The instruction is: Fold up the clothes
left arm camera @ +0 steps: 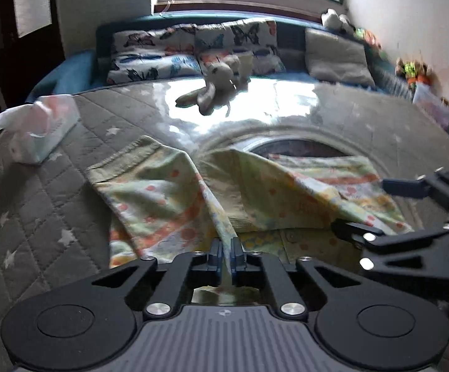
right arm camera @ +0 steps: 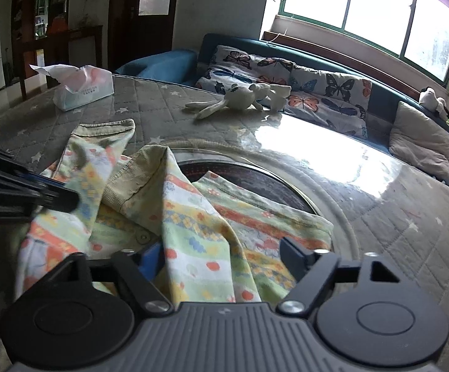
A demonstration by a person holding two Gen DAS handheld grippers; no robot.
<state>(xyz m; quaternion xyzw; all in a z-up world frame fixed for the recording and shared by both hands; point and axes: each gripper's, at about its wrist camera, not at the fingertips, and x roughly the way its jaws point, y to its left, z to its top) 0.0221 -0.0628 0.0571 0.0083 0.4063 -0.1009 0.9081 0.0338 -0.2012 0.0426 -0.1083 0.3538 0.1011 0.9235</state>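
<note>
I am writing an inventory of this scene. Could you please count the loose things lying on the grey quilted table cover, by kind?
Pastel patterned garment with ribbed cuffs: 1
White soft tissue pack with a tissue sticking out: 1
Pale plush rabbit toy: 1
Total: 3 on the grey quilted table cover

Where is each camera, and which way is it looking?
Left wrist view: sits on the left hand-held gripper, looking down along its fingers at the pastel patterned garment pinched between them on the grey quilted star-print table cover; the right hand-held gripper shows at the right edge.
Right wrist view: sits on the right hand-held gripper, looking over the same garment; its jaws stand apart around a fold. The left gripper enters from the left.
Both share the garment, white plush rabbit and tissue pack.
</note>
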